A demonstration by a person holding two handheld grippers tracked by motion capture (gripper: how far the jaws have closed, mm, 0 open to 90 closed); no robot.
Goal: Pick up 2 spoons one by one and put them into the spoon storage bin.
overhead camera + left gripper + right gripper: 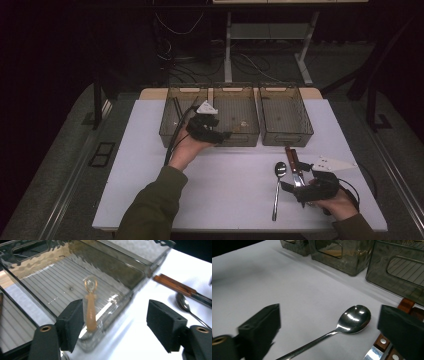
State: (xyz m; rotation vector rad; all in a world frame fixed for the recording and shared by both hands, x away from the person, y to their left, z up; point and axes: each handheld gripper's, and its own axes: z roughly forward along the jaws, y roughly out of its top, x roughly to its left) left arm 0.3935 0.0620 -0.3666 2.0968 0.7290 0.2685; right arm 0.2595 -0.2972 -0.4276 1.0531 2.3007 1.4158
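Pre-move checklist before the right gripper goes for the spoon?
1. Right gripper jaws open: ok, they stand wide apart in the right gripper view.
2. Spoon free on the table: ok, it lies flat, bowl toward the bins, with nothing on top.
3. Spoon clear of neighbours: not ok, the wooden-handled knives lie close beside its bowl.
4. Left gripper empty: ok, open, nothing between the pads.
5. Small tan spoon settled in the middle bin: ok, it lies inside on the ribbed floor.
6. Left gripper out of the way: ok, it is at the bins, far from the spoon.
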